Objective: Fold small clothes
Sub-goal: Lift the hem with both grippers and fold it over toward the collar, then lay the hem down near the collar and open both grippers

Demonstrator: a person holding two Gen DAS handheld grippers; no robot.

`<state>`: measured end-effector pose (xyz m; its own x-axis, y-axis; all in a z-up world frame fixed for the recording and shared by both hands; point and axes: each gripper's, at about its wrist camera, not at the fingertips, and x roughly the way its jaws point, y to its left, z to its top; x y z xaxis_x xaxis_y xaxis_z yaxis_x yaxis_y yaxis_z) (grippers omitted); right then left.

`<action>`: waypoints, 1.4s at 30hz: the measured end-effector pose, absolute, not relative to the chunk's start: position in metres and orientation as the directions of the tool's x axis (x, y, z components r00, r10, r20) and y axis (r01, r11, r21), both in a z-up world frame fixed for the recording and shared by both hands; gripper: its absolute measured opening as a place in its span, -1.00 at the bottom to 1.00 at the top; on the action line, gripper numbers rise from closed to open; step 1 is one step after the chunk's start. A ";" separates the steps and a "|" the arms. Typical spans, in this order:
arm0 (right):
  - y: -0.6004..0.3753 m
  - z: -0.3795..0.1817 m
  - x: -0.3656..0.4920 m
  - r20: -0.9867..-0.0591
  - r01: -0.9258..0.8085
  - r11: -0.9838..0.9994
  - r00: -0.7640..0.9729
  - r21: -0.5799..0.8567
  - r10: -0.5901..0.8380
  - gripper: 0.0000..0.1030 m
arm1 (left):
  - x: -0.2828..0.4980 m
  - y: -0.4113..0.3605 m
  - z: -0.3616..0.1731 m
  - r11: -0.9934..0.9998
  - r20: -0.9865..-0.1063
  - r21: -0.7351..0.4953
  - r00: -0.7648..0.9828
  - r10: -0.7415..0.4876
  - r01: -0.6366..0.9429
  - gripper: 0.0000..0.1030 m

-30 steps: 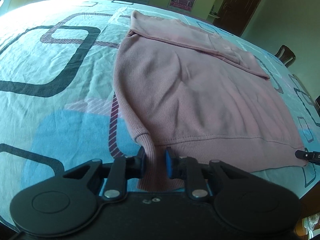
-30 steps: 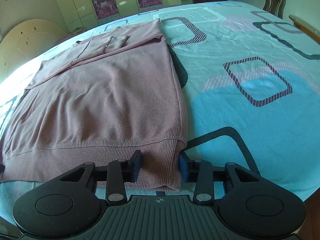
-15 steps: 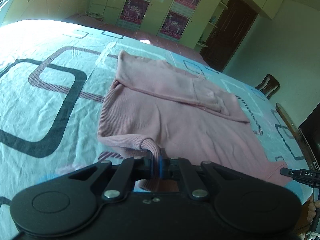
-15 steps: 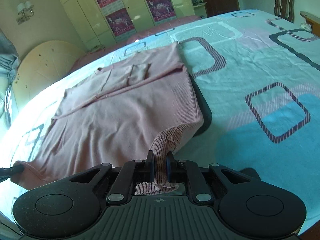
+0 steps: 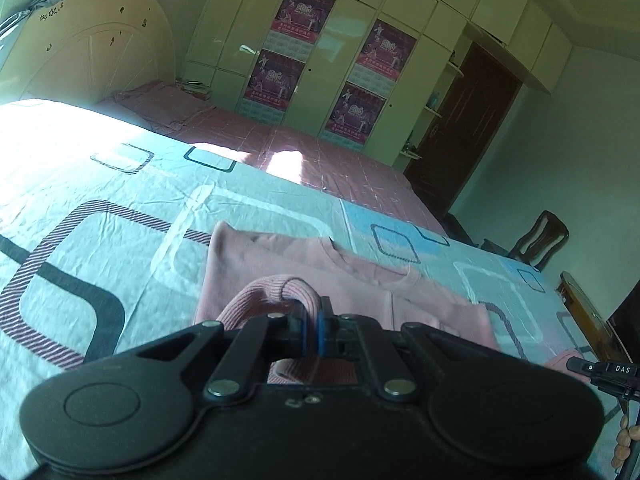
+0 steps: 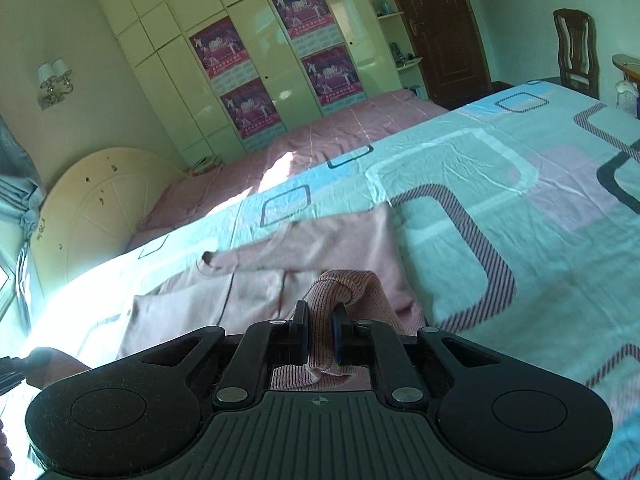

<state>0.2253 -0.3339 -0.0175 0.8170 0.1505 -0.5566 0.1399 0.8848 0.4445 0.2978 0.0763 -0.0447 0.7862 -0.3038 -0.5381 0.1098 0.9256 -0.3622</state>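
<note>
Pink sweater (image 5: 256,256) hem pinched by right hand-held gripper (image 6: 320,334) marked "DAS".

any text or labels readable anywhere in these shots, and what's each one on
"DAS" – on the black right gripper tip, at the left wrist view's right edge.
"200" – maybe, large digits on the wardrobe posters; blurred, uncertain.
Small print on the posters: too blurred to read.
Pink sweater: no text visible.

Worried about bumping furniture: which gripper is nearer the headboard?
Left. The left gripper grips the sweater corner on the headboard side. The right gripper grips the opposite corner, farther off, toward the chair.
</note>
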 end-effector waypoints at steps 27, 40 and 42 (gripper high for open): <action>-0.384 -0.078 0.413 -0.634 0.202 0.892 0.765 0.404 0.114 0.33 | 0.453 0.060 -0.103 0.996 -0.684 -0.043 0.724 -0.090 0.084 0.46; -0.368 -0.113 0.450 -0.681 0.005 0.940 0.691 0.342 0.244 0.33 | 0.498 0.037 -0.138 0.967 -0.743 -0.049 0.638 -0.202 0.250 0.34; -0.364 -0.119 0.455 -0.697 -0.032 0.950 0.672 0.310 0.250 0.33 | 0.505 0.037 -0.145 0.963 -0.753 -0.051 0.623 -0.211 0.264 0.24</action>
